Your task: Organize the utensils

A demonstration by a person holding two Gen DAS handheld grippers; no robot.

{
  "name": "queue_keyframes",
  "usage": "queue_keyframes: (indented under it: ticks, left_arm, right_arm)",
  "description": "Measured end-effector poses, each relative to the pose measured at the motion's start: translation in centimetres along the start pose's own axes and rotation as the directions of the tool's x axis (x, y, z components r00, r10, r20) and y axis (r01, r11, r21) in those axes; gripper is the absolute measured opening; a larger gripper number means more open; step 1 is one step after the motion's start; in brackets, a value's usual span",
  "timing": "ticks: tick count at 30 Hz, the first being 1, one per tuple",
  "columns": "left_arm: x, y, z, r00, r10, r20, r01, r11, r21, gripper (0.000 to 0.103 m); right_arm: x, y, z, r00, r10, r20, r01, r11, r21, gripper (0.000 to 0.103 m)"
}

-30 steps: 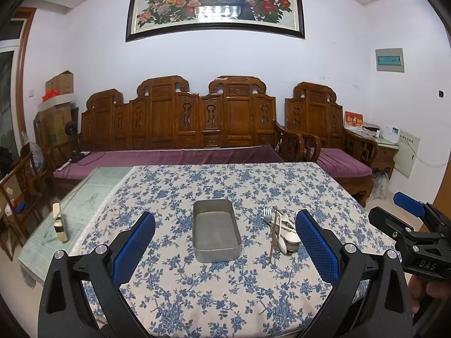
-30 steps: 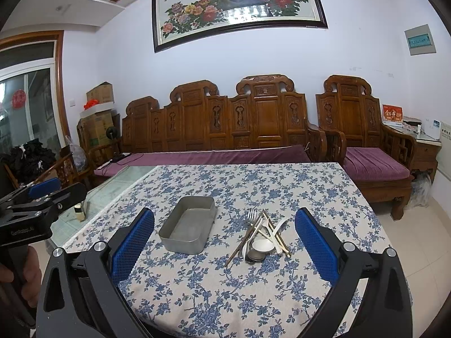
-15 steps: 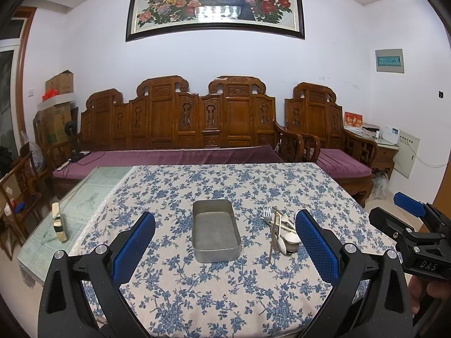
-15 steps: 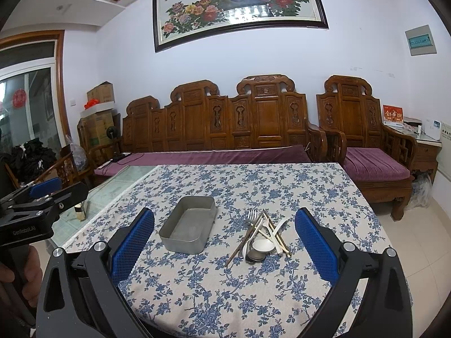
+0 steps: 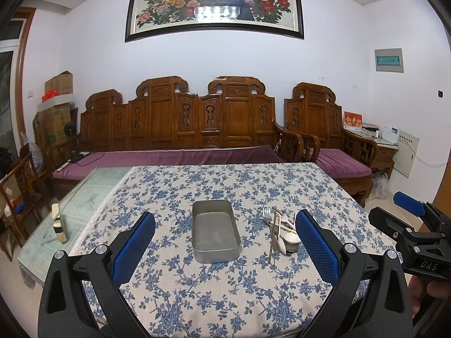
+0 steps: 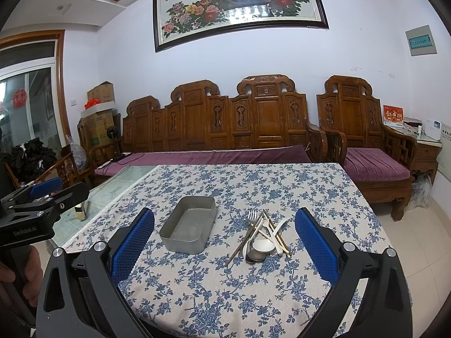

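From my left wrist view, my left gripper [image 5: 225, 242] stands with its blue-padded fingers [image 5: 134, 246] spread wide at the bottom of the frame, holding nothing. Between them, at centre frame, sits a dull grey metal tin [image 5: 215, 235], rectangular with rounded corners and nothing inside it, on the blue-flowered tablecloth [image 5: 197, 295]. Just right of the tin lies the pile of utensils [image 5: 280, 232]: a fork with its tines pointing away from me, wooden chopsticks crossing it, and pale spoons with their bowls nearest me. The pile lies close against the inner side of my right-hand finger; the tin lies nearer the middle of the gap. Only this view shows my right gripper [image 5: 408, 219] from the side, at the right edge of the frame, off the table's edge, with my hand [image 5: 420, 295] below it.

From my right wrist view, my right gripper [image 6: 224, 242] is likewise wide apart and grasps nothing. Here the tin [image 6: 188, 228] stands left of centre, turned at an angle, close to my left-hand finger [image 6: 132, 249]. The utensils [image 6: 260, 238] lie right of centre within the gap, and this view shows them more plainly: a white spoon bowl resting over a metal one. At the left edge of the frame my left gripper [image 6: 46, 186] shows from the side, above my other hand [image 6: 17, 278].
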State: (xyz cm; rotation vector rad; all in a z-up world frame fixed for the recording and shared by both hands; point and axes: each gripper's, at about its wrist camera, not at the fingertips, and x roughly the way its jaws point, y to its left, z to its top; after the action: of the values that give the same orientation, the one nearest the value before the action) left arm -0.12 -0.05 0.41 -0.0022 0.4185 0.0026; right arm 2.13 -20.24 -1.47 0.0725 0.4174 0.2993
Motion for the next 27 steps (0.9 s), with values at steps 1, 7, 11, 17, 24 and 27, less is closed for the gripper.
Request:
queue_keyframes:
  ticks: [1, 7, 11, 17, 24, 27]
  left_arm:
    - [-0.01, 0.00, 0.00, 1.000, -0.001, 0.001, 0.001, 1.000, 0.000, 0.097]
    - [0.10, 0.01, -0.05, 1.000, 0.000, 0.000, 0.000, 1.000, 0.002, 0.097]
    - [0.13, 0.01, -0.06, 1.000, -0.001, -0.002, 0.001, 1.000, 0.002, 0.097]
    - [0.17, -0.01, -0.08, 1.000, -0.001, -0.002, 0.001, 1.000, 0.003, 0.097]
    - [0.39, -0.05, -0.17, 1.000, -0.004, -0.007, 0.004, 1.000, 0.004, 0.097]
    - [0.81, -0.28, -0.45, 1.000, -0.006, -0.016, 0.006, 1.000, 0.011, 0.097]
  right_arm:
    - [0.03, 0.00, 0.01, 1.000, 0.000, 0.000, 0.000, 1.000, 0.000, 0.100]
    - [0.05, 0.00, 0.04, 1.000, 0.000, -0.001, 0.000, 1.000, -0.001, 0.100]
    - [0.05, 0.00, 0.06, 1.000, 0.000, 0.000, 0.000, 1.000, -0.001, 0.100]
    - [0.04, 0.01, 0.07, 1.000, 0.000, 0.000, 0.000, 1.000, -0.001, 0.100]
    - [0.26, 0.15, 0.01, 1.000, 0.002, -0.004, -0.002, 1.000, -0.001, 0.100]
    - [0.36, 0.25, -0.16, 1.000, 0.003, -0.009, -0.003, 1.000, 0.001, 0.100]
